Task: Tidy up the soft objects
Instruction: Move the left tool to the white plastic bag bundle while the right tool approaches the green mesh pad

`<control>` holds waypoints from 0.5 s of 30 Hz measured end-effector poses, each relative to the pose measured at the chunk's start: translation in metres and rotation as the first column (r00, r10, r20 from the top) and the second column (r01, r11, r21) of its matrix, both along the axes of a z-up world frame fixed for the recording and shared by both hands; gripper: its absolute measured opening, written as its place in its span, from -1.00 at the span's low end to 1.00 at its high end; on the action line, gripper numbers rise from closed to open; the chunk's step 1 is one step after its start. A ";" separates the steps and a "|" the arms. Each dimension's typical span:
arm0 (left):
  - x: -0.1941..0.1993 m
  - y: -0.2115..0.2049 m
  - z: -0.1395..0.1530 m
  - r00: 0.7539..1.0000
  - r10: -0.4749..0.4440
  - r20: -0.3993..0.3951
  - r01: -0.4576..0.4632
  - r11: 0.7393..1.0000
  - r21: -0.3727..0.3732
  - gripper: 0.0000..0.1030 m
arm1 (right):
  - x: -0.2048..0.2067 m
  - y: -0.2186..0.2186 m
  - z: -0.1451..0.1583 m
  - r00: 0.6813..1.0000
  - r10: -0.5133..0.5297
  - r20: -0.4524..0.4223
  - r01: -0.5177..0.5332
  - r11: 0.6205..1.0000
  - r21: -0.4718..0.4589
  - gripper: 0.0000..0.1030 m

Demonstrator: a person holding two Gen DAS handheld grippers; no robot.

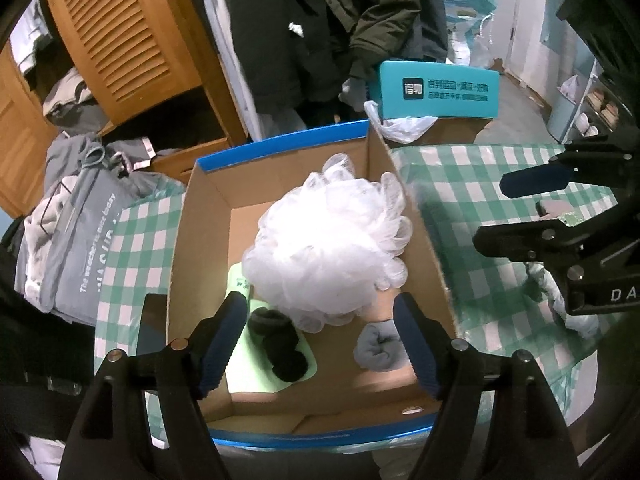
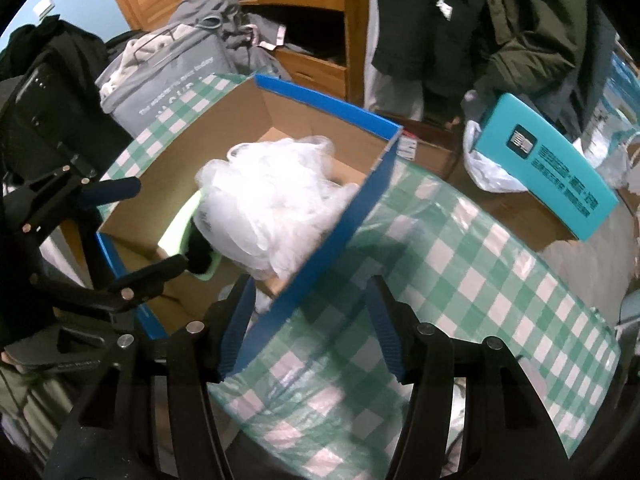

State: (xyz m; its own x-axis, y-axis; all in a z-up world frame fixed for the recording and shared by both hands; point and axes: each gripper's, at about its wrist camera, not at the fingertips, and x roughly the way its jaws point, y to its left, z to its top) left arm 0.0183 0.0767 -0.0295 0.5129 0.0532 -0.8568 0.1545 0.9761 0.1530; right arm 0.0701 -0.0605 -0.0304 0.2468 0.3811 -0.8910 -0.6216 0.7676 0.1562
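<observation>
Both hand-held grippers (image 1: 320, 344) empty, loofah (image 1: 328, 240) ahead

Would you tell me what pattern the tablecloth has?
Green-and-white checks on the tablecloth, clearest in the right wrist view.

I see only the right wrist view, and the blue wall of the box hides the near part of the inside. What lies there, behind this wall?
Observer: A grey rolled sock lies on the floor of the cardboard box, close to that wall.
Operator: And the black thing beside the white pouf, what is it?
Observer: Black rolled socks. They lie on a light green flat pad, next to the white mesh pouf.
Operator: Does the left gripper hold something?
Observer: No. Seen along its fingers, the left gripper is open and empty above the box, with both the black socks and the grey sock below it.
</observation>
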 end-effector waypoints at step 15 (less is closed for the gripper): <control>0.000 -0.051 0.010 0.995 -0.097 0.003 0.097 0.995 0.002 0.50 | -0.011 -0.068 0.004 0.996 -0.089 0.023 0.089 0.996 -0.012 0.23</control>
State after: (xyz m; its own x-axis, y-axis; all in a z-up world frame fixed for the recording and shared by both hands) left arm 0.0181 0.0255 -0.0200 0.5182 0.0050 -0.8552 0.2477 0.9562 0.1556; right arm 0.0594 -0.1283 -0.0260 0.2993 0.3452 -0.8895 -0.5540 0.8219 0.1325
